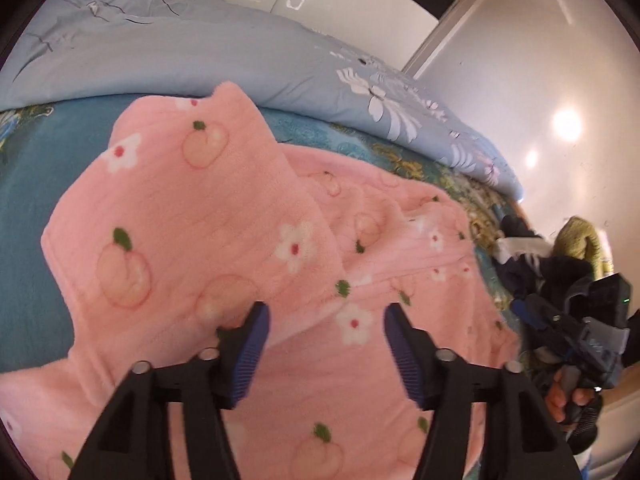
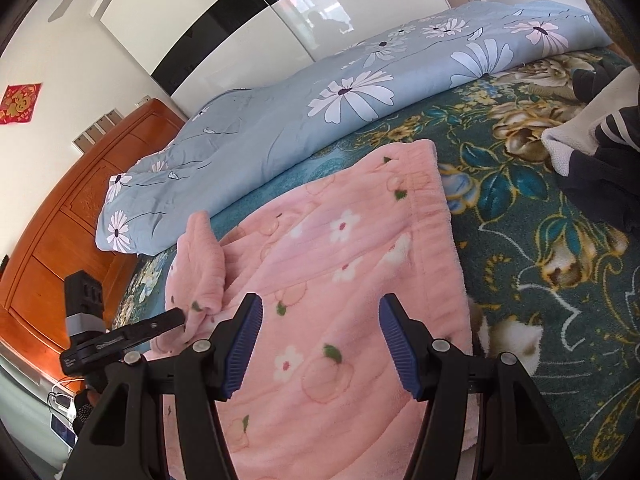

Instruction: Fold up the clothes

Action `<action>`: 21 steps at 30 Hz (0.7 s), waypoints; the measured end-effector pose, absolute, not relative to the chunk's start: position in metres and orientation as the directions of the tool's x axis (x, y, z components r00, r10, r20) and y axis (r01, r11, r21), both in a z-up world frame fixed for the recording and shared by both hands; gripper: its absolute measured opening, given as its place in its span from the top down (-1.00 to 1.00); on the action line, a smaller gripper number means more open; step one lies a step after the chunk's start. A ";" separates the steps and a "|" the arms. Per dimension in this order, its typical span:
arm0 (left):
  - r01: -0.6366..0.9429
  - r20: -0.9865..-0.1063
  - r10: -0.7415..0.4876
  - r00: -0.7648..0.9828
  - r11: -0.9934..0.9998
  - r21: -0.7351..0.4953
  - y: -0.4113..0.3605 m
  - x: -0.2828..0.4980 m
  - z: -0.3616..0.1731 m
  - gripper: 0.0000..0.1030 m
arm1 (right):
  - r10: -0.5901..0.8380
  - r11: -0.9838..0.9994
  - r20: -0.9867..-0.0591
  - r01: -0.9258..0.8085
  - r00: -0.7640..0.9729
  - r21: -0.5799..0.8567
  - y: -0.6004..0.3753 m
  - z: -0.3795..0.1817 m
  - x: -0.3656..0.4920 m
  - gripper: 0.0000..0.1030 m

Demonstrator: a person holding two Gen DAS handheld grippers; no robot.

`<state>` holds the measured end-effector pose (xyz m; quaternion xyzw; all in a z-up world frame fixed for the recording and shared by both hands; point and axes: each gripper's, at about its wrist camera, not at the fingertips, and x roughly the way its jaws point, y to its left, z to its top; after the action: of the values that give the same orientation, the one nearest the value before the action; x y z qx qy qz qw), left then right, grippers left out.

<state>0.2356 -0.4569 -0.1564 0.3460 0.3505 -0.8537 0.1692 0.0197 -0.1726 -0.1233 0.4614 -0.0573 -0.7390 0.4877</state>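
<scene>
The left wrist camera sits just behind the left gripper (image 1: 326,344) and looks down along its fingers, very close to the pink clothes (image 1: 224,216) on the bed (image 1: 28,176). The right wrist camera sits behind the right gripper (image 2: 320,342), a bit higher, facing the blue quilt (image 2: 280,120) and the wardrobe (image 2: 208,24). Both views share the pink clothes, the quilt and the pile of dark clothes (image 1: 532,264), and each one sees the other gripper at its edge.
</scene>
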 end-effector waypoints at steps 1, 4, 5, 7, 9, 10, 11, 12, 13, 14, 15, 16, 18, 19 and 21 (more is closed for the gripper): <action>0.548 -0.691 -0.069 -0.720 -0.667 -0.505 -0.460 0.251 -0.152 -0.46 | -0.775 -0.515 -0.625 0.667 -0.095 0.538 -0.172 -0.124 0.021 -0.21; 0.607 -0.645 -0.149 -0.749 -0.545 -0.579 -0.472 0.298 -0.144 -0.47 | -0.783 -0.507 -0.616 0.665 -0.088 0.548 -0.170 -0.125 0.024 -0.21; 0.641 -0.647 -0.169 -0.743 -0.458 -0.616 -0.481 0.313 -0.152 -0.47 | -0.786 -0.505 -0.612 0.664 -0.089 0.551 -0.169 -0.125 0.025 -0.21; 0.639 -0.632 -0.136 -0.763 -0.308 -0.704 -0.498 0.333 -0.175 -0.47 | -0.793 -0.501 -0.603 0.658 -0.089 0.562 -0.166 -0.125 0.026 -0.21; 0.641 -0.632 -0.112 -0.767 -0.196 -0.742 -0.508 0.343 -0.194 -0.47 | -0.802 -0.495 -0.591 0.651 -0.087 0.575 -0.164 -0.126 0.026 -0.21; 0.631 -0.621 -0.107 -0.776 -0.156 -0.760 -0.512 0.346 -0.201 -0.47 | -0.805 -0.492 -0.587 0.650 -0.085 0.580 -0.163 -0.125 0.026 -0.21; 0.619 -0.610 -0.103 -0.785 -0.116 -0.777 -0.515 0.349 -0.207 -0.46 | -0.807 -0.489 -0.584 0.649 -0.083 0.583 -0.162 -0.125 0.027 -0.21; 0.601 -0.593 -0.098 -0.799 -0.089 -0.795 -0.518 0.350 -0.211 -0.44 | -0.810 -0.486 -0.581 0.649 -0.082 0.586 -0.162 -0.125 0.027 -0.21; 0.575 -0.568 -0.093 -0.818 -0.076 -0.815 -0.520 0.348 -0.213 -0.44 | -0.811 -0.484 -0.579 0.648 -0.080 0.588 -0.161 -0.125 0.027 -0.21; 0.562 -0.556 -0.087 -0.826 -0.072 -0.824 -0.521 0.345 -0.215 -0.44 | -0.812 -0.483 -0.578 0.647 -0.079 0.590 -0.160 -0.125 0.026 -0.21; 0.565 -0.559 -0.083 -0.825 -0.077 -0.822 -0.521 0.339 -0.215 -0.44 | -0.813 -0.484 -0.577 0.645 -0.080 0.592 -0.160 -0.126 0.025 -0.21; 0.570 -0.564 -0.078 -0.822 -0.082 -0.818 -0.521 0.334 -0.216 -0.44 | -0.812 -0.485 -0.578 0.642 -0.080 0.594 -0.159 -0.126 0.025 -0.21; 0.583 -0.579 -0.068 -0.813 -0.092 -0.807 -0.520 0.325 -0.219 -0.32 | -0.812 -0.489 -0.578 0.635 -0.081 0.598 -0.158 -0.128 0.024 -0.21; 0.590 -0.586 -0.066 -0.807 -0.100 -0.801 -0.520 0.322 -0.220 0.11 | -0.812 -0.492 -0.578 0.631 -0.082 0.600 -0.157 -0.129 0.023 -0.21; 0.607 -0.603 -0.068 -0.795 -0.126 -0.785 -0.521 0.317 -0.220 0.82 | -0.806 -0.501 -0.585 0.623 -0.084 0.601 -0.156 -0.130 0.022 -0.21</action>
<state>0.3172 -0.5213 -0.2195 0.2178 0.6179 -0.7180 0.2351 0.0221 -0.1559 -0.1302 0.4670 -0.0980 -0.7296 0.4899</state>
